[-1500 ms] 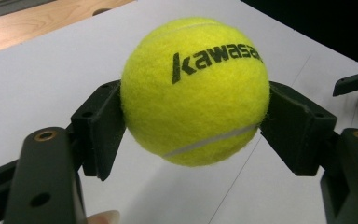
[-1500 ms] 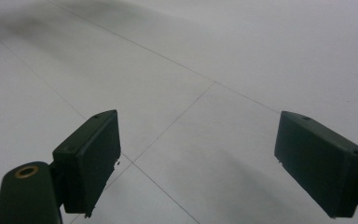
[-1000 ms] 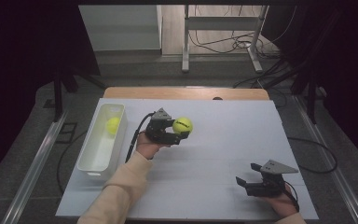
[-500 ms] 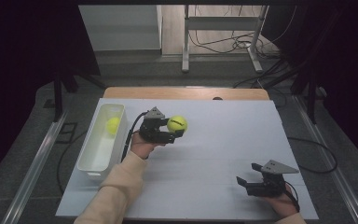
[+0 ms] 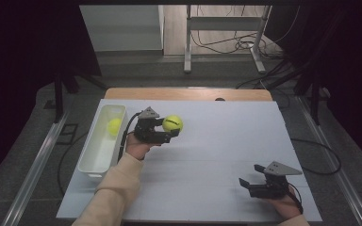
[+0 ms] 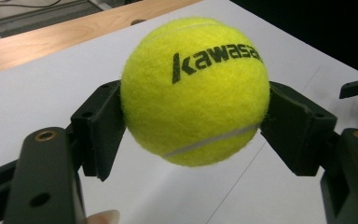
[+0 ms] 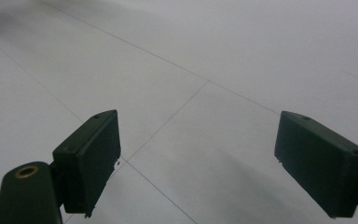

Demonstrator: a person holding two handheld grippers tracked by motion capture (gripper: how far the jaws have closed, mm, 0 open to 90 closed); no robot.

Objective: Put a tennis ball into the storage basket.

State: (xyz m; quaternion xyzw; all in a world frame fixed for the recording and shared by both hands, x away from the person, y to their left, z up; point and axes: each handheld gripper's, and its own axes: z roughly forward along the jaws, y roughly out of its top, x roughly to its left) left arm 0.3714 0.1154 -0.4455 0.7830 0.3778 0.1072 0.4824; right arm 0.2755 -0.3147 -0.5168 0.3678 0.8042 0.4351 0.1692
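A yellow tennis ball (image 5: 172,124) with black lettering hangs above the white table, and my left gripper (image 5: 170,132) is shut on it. Up close in the left gripper view the ball (image 6: 193,91) sits squeezed between the two black jaws of that gripper (image 6: 193,126). A second yellow ball (image 5: 114,125) lies inside the white bin (image 5: 92,160) just left of that hand. Near the table's front right corner my right gripper (image 5: 246,185) rests low and open; in its own view the right gripper (image 7: 198,158) holds nothing, with bare table between its jaws.
The white table top (image 5: 226,141) stretches between the two hands, with a wooden strip (image 5: 188,93) along its far edge. Beyond the table are a metal stand (image 5: 224,42) and loose cables on the floor. Metal rails run along both sides.
My left gripper has carried the ball a little to the left, toward the bin, and slightly away from me. The right gripper has stayed where it was.
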